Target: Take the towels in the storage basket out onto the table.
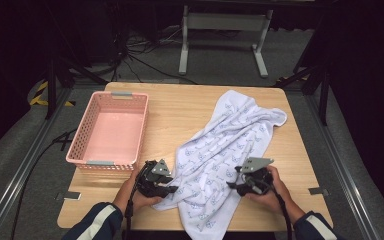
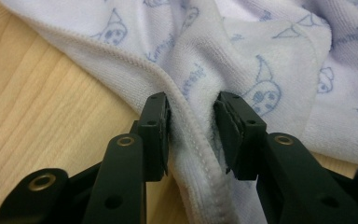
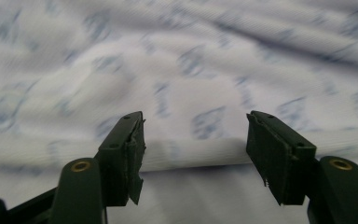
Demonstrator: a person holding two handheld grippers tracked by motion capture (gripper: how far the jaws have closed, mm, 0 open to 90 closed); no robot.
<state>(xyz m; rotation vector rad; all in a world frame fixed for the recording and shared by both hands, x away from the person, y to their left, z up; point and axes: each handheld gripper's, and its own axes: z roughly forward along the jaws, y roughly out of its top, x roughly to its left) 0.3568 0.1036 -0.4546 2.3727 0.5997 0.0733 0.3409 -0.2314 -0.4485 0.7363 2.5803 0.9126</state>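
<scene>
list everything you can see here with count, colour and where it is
towel: one, white with a pale blue print, rumpled across the middle and right of the table
basket: one, pink, on the table's left side
table: one, light wood
stand: one, white, on the floor behind the table
left gripper: one, black, jaws around the towel's hemmed edge
right gripper: one, black, jaws apart over the towel
sleeves: two, dark blue, bottom edge

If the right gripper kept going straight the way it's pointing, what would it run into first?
Most likely the white printed towel. In the right gripper view it lies straight ahead of the right gripper, whose open jaws have nothing between them. That view is blurred, so how near the cloth lies is unclear.
</scene>
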